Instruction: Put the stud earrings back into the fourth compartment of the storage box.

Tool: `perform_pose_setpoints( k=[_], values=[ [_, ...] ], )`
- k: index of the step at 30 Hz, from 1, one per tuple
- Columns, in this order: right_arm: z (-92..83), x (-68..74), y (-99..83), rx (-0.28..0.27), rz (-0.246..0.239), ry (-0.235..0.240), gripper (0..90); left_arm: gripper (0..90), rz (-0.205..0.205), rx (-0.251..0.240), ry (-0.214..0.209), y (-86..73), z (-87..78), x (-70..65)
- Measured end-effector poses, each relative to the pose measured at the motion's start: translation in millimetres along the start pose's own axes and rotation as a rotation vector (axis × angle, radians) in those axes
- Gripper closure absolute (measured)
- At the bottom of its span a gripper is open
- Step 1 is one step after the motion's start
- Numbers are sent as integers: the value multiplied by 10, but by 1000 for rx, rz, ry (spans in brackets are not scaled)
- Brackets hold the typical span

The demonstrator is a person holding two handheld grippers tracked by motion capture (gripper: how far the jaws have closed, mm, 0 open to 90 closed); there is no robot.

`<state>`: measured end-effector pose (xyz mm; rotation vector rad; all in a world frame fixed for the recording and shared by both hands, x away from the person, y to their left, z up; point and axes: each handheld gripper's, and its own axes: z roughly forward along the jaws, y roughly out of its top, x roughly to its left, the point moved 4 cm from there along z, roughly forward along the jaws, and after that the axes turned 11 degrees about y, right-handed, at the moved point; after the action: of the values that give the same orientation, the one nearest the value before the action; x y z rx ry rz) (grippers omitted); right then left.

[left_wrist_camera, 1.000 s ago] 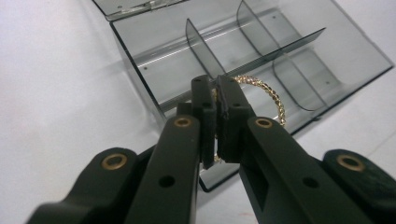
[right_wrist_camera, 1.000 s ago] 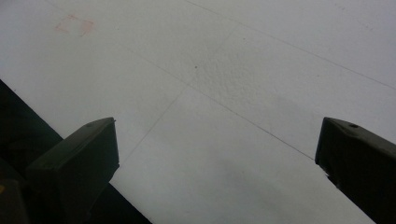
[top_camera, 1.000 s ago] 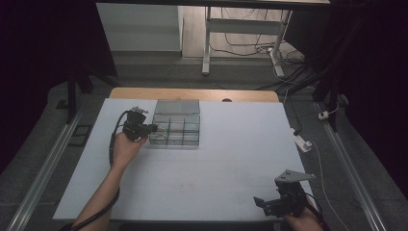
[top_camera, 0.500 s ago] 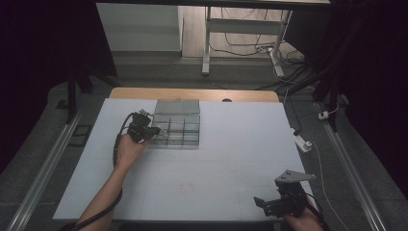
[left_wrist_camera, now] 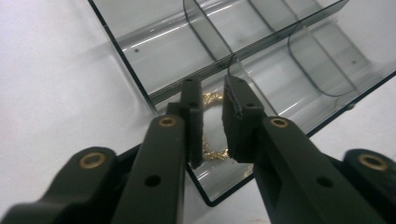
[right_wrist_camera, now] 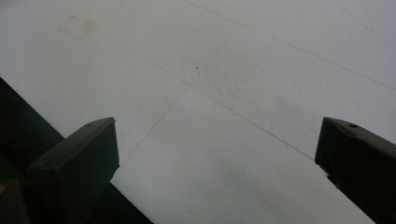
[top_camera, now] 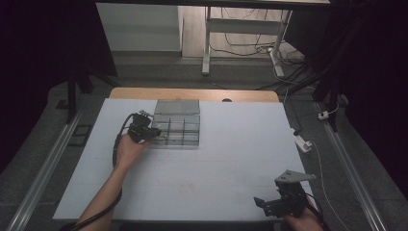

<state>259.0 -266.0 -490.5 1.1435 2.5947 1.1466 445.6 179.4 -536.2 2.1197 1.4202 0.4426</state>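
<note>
We saw a white tabletop (top_camera: 207,178) in a dark room. At its eleven o'clock sat a clear compartment box (top_camera: 177,124), a gold chain (left_wrist_camera: 211,100) in its near corner cell. Our left gripper (left_wrist_camera: 212,119) (jaws just parting) stood released over the chain. Our right gripper (top_camera: 276,204), at five o'clock, gaped wide, empty.

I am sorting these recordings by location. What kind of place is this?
Probably a lab or recording workspace, not a home. A white table stands in a dark room, cables lie on the floor behind it, and a person works hand-held grippers at a clear compartment box.
</note>
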Motion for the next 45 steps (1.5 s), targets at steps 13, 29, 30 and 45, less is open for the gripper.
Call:
perform_pose_setpoints(
  k=[13, 29, 30, 45],
  values=[
    [-14, 3, 0, -12, -9, 0, 0, 416, 61, -88, -99, 15, -241, -161],
    [-21, 19, 1, -13, -16, 1, 0, 86, 67, -112, -233, -218, -681, -391],
    [-23, 19, 1, -12, -21, 0, 0, 70, 71, -116, -236, -234, -708, -404],
    [-41, 9, 4, -34, -5, 16, 0, 0, 68, -191, -289, -704, -1192, -540]
  ],
)
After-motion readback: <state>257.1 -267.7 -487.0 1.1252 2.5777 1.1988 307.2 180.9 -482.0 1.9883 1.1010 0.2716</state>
